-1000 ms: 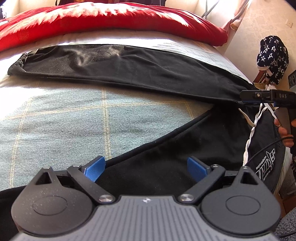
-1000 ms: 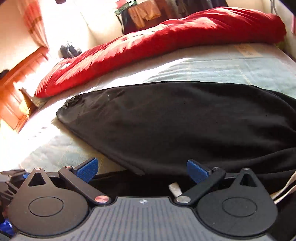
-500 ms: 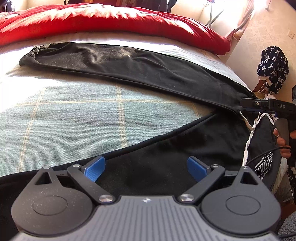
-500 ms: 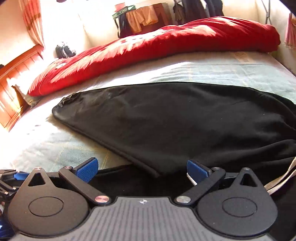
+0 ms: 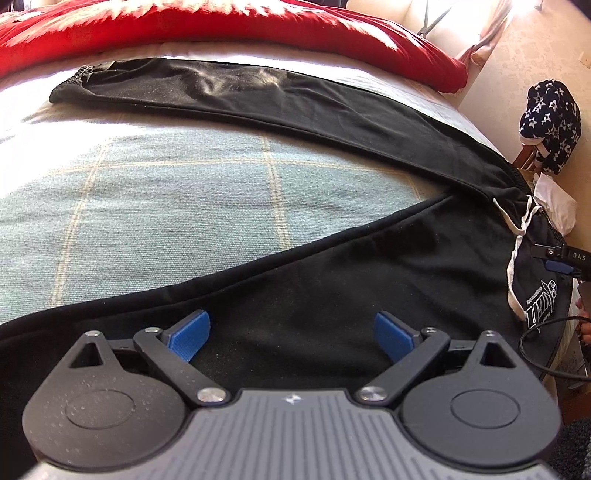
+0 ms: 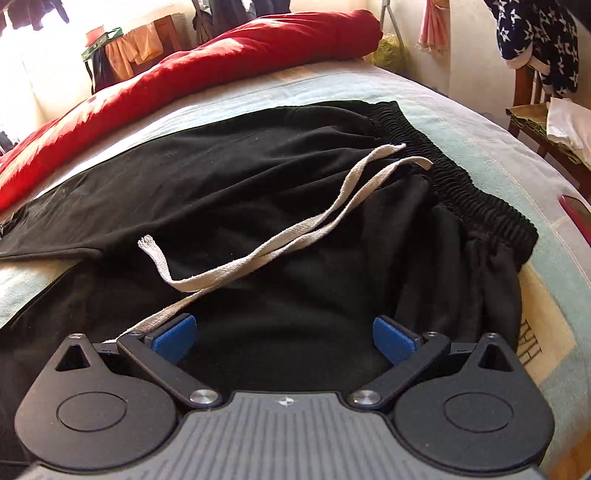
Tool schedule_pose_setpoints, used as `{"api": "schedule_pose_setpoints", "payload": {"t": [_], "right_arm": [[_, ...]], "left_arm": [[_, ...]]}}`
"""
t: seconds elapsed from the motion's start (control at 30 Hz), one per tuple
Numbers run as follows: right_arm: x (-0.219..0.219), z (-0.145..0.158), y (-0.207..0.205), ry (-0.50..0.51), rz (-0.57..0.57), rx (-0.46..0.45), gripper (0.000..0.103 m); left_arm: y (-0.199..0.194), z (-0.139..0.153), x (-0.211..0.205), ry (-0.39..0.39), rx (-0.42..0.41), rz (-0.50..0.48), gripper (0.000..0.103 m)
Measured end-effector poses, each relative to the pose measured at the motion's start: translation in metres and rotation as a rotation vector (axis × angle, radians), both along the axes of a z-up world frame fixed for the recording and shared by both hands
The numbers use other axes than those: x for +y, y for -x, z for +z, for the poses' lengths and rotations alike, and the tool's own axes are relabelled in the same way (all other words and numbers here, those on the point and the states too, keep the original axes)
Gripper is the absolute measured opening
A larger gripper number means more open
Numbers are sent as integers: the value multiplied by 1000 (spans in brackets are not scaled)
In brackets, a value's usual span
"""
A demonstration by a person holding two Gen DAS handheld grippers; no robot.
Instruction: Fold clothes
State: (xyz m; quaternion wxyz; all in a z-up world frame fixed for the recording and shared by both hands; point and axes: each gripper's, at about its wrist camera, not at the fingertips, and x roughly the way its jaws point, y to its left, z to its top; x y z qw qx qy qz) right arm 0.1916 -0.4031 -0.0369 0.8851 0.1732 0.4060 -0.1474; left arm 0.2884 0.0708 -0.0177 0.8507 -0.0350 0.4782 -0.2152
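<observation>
Clearly both grippers, left gripper and right gripper, hover with jaws apart over the black trousers; the loose drawstring could snag and skew any fold.

left gripper: jaws spread, over black trousers | legs splayed in a V on bed | white drawstring (right edge) | red duvet behind

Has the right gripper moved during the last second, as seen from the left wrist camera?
Yes. The right gripper sat level with the waistband of the black trousers earlier; now it is lower, beside the white logo, nearer the frame's right edge.
</observation>
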Motion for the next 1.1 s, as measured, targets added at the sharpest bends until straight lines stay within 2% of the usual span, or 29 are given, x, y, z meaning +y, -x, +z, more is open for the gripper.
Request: {"api": "schedule_pose_setpoints", "payload": {"t": [0.03, 0.17, 0.33, 0.47, 0.57, 0.63, 0.87, 1.1], "right_arm": [[3, 4, 1, 3, -18, -1, 103], [32, 21, -6, 41, 56, -63, 103], [79, 5, -23, 169, 206, 34, 103], [89, -7, 11, 193, 195, 53, 103], [91, 2, 27, 190, 131, 64, 103], [105, 9, 33, 194, 160, 46, 103], [179, 12, 3, 185, 422, 18, 103], [252, 14, -27, 174, 684, -10, 103]], "left_arm": [[0, -1, 1, -1, 2, -3, 96], [0, 1, -3, 2, -16, -37, 96], [4, -5, 1, -7, -2, -64, 96], [4, -6, 14, -22, -4, -83, 96], [-1, 1, 14, -18, -29, -114, 96], [-5, 5, 12, -10, -46, -138, 96], [2, 8, 14, 15, -67, -222, 96], [10, 7, 59, -3, -58, -49, 96]]}}
